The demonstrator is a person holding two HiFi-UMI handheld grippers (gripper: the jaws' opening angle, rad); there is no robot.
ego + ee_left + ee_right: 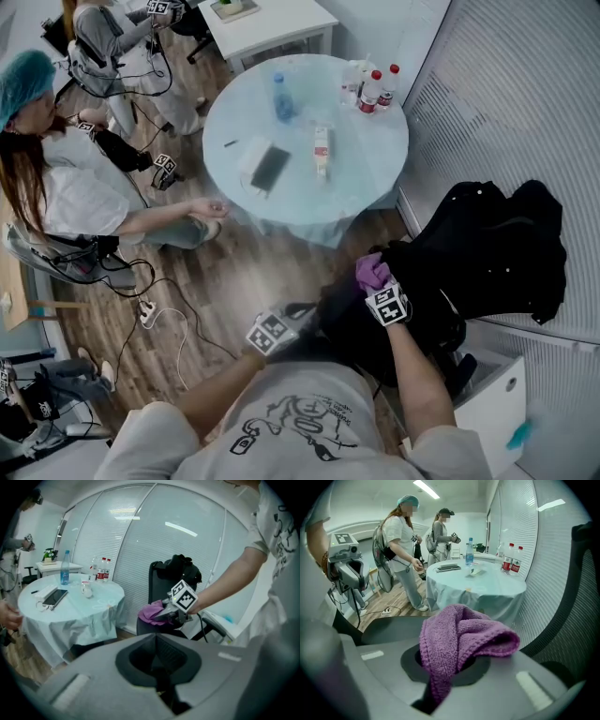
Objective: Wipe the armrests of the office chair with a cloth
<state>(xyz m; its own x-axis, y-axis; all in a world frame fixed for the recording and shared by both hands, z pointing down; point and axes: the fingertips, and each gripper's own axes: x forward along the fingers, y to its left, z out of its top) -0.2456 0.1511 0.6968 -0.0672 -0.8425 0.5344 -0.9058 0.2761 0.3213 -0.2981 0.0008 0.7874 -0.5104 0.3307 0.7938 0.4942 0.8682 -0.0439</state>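
Right tongs (440, 670) are clenching the purple cloth (464, 634), holding it up right by the black chair (506, 244). Left tongs (161, 667) are hanging alongside, closed and empty.

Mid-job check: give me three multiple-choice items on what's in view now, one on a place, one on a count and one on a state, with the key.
1. Where does the blue bottle stand?
A on the table; B on the floor; C on the chair.
2. How many red-capped bottles are on the table?
A one; B two; C four.
3. What state is the right gripper in?
A open, empty; B shut, empty; C shut on the cloth.

Key:
1 A, the blue bottle stands upright on the table.
2 B, two red-capped bottles stand side by side there.
3 C, the right gripper's jaws pinch the purple cloth.
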